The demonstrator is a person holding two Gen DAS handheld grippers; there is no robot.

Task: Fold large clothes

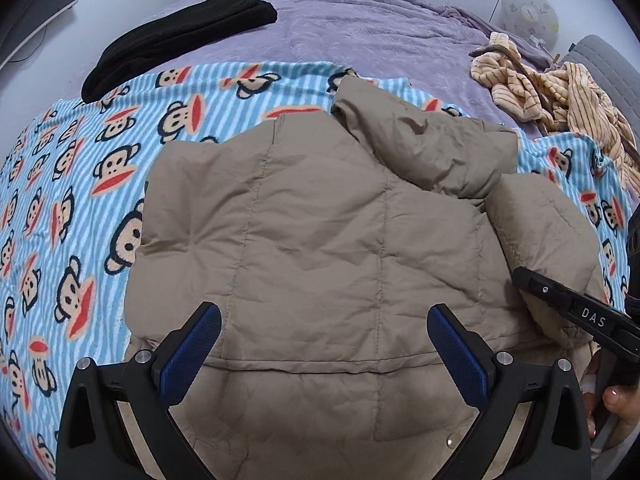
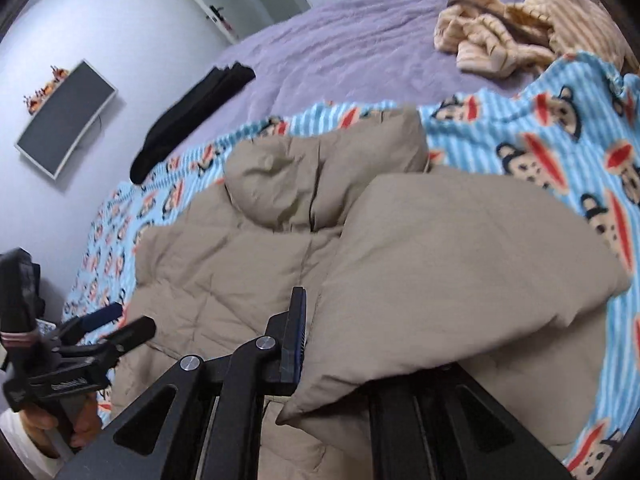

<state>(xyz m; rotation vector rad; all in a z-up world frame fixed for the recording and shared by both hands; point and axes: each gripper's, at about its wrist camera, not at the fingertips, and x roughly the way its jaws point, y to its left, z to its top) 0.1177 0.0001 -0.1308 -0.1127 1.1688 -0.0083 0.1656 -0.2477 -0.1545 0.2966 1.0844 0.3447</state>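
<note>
Left gripper (image 1: 324, 320) held over jacket hem, jaws spread, tan puffer jacket (image 1: 320, 216) laid back-up, hood end pointed away, right gripper (image 2: 340, 344) jaws pinching folded sleeve (image 2: 460, 248), monkey-print blanket (image 1: 72, 184) underneath

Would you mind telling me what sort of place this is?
Most likely a bedroom: a bed with a purple quilted bedspread, a blue striped monkey-print fleece blanket under the beige puffer jacket, and a wall-mounted screen.
</note>
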